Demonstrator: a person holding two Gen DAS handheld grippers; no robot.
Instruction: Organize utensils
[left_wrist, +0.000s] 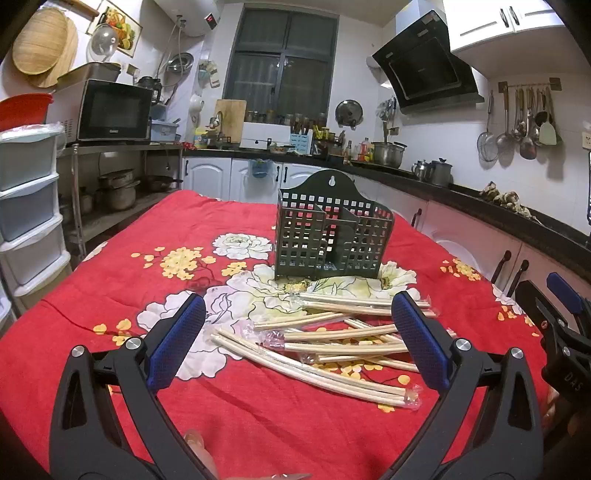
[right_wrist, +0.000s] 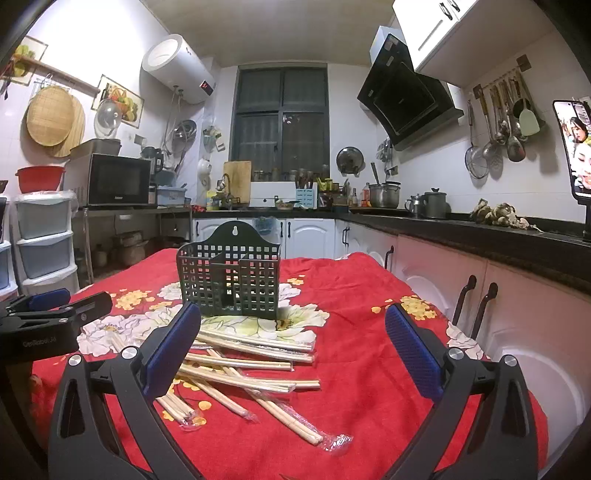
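The left claw (left_wrist: 298, 328) and right claw (right_wrist: 293, 341) both hover with blue-padded jaws spread wide, gripping nothing. Between and beyond them, a loose heap of plastic-wrapped pale wooden chopsticks (left_wrist: 332, 343) lies on the red floral-clothed tabletop (left_wrist: 110, 295), just near of the upright dark green perforated plastic utensil holder (left_wrist: 330, 229).

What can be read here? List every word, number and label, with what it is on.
"DAS": on the right gripper, in the left wrist view.
"GenRobot.AI", as best it reads: on the left gripper, in the right wrist view.
Brand on the microwave: too blurred to read.
Red digits on the water heater: too blurred to read.
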